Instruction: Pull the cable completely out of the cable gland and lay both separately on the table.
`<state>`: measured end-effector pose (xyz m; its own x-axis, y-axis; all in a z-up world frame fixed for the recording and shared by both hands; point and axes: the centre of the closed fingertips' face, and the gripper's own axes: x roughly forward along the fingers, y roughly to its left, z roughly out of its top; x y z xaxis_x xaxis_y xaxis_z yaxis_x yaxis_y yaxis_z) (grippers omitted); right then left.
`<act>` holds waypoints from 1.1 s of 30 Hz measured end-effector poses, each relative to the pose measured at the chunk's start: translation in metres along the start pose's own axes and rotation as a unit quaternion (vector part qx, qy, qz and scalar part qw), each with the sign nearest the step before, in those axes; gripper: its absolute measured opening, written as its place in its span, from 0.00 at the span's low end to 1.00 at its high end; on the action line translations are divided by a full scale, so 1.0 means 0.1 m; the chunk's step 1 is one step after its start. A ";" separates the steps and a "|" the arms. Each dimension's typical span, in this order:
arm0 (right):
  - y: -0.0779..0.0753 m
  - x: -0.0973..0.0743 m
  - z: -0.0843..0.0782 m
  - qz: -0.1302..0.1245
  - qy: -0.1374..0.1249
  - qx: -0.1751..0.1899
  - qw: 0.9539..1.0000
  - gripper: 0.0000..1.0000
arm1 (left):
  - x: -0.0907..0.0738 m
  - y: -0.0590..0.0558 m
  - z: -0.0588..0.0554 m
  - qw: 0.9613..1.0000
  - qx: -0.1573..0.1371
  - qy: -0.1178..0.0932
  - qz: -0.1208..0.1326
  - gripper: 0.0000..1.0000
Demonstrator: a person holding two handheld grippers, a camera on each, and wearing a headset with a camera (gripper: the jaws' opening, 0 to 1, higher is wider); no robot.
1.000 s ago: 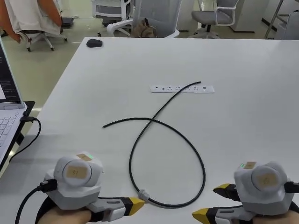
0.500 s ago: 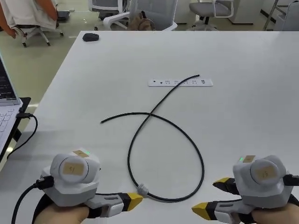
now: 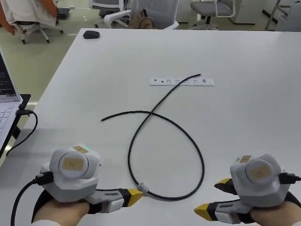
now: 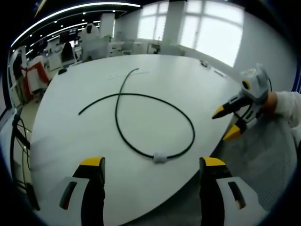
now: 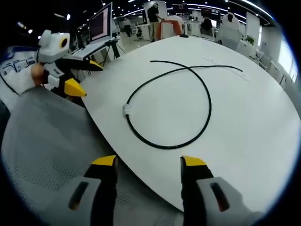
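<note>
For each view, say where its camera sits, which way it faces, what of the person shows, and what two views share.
Head view: on the headset, facing forward and down at the cable and its gland on the table; left gripper and right gripper at bottom.
Left gripper view: on the left gripper, facing along its open jaws toward the gland; right gripper at right.
Right gripper view: on the right gripper, facing the cable loop; left gripper upper left.
Shared: gland, in both gripper views.

Place: office | chairs [image 3: 155, 12] standing behind a white table [image 3: 244, 117] | laptop [image 3: 5, 101] sitting at its left | mouse [image 3: 91, 34] and power strip [image 3: 181, 82] lying on it | monitor [image 5: 101, 23] glowing behind | windows [image 4: 214, 26] lighting the room
</note>
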<state>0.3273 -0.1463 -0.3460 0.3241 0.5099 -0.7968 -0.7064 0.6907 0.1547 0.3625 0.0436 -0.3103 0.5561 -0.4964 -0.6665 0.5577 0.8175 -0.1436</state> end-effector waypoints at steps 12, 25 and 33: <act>0.11 0.16 0.30 0.023 -0.006 -0.042 0.999 0.50 | -0.01 0.00 0.02 1.000 -0.001 -0.004 -0.002 0.83; 0.23 0.50 0.62 0.050 -0.032 -0.025 0.998 0.36 | -0.03 0.06 0.03 1.000 -0.010 -0.011 0.008 0.82; 0.36 0.83 0.70 0.066 -0.038 -0.025 0.997 0.34 | -0.06 0.14 0.04 0.999 -0.028 -0.018 0.019 0.82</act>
<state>0.3729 -0.0433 -0.3660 0.2711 0.6340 -0.7242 -0.7764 0.5888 0.2248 0.3695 0.0565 -0.3057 0.5982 -0.4744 -0.6458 0.5006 0.8506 -0.1610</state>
